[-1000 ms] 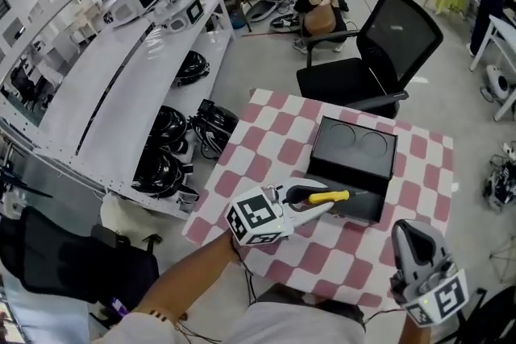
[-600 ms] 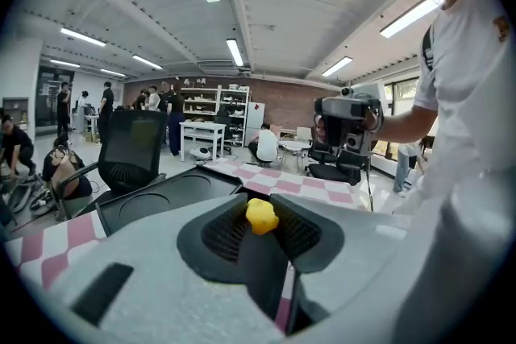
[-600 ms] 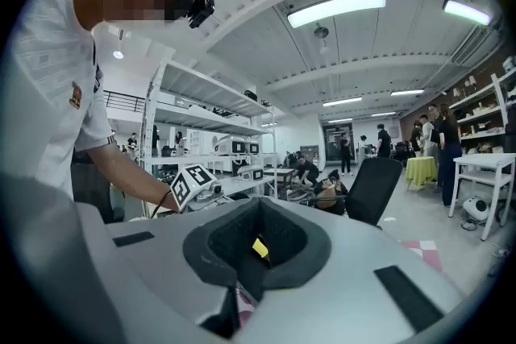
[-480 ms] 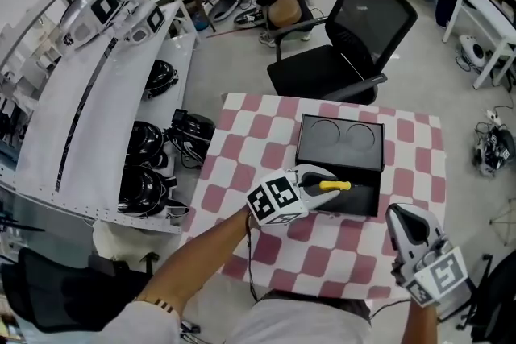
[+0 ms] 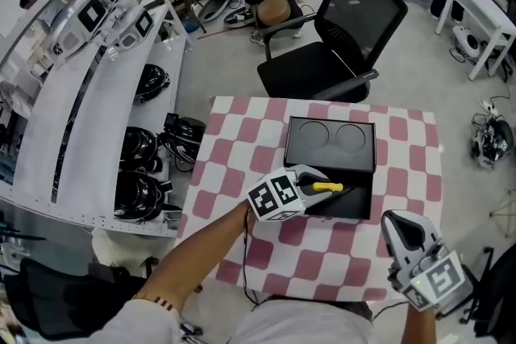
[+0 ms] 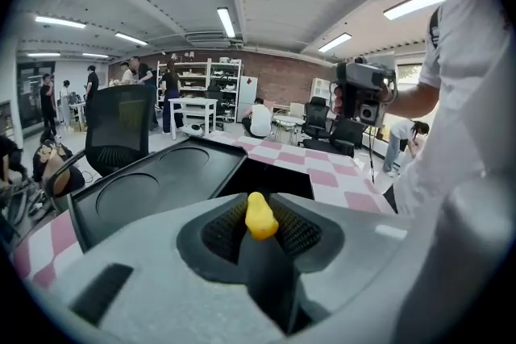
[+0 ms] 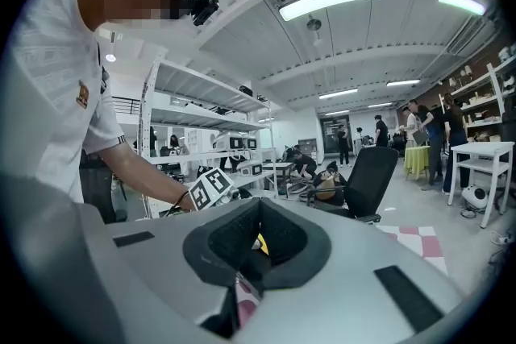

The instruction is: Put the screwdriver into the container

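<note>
Clearly the left gripper (image 5: 320, 191) has its jaws pinching the screwdriver (image 5: 329, 187) by its yellow handle. In the left gripper view the rounded yellow end stands up between the two ribbed black pads, which press on it from either side. The rest of the tool runs forward past the jaw tips. From the head view the handle lies roughly level, pointing to the person's right. It hangs over the near left part of the container's (image 5: 360, 210) open compartment, and whether its tip touches the bottom cannot be told. The container is a black box on the checked pink-and-white cloth of the desk (image 5: 322, 270). Its lid (image 5: 330, 142) is thrown back on the far side and shows two round recesses. The right gripper (image 5: 403, 225) is held well apart from the box, over the desk's near right corner. Its jaws are drawn close together with nothing between them. Through the thin slit left there, the right gripper view catches a bit of yellow far off. A black office chair (image 5: 347, 36) stands beyond the desk.
</note>
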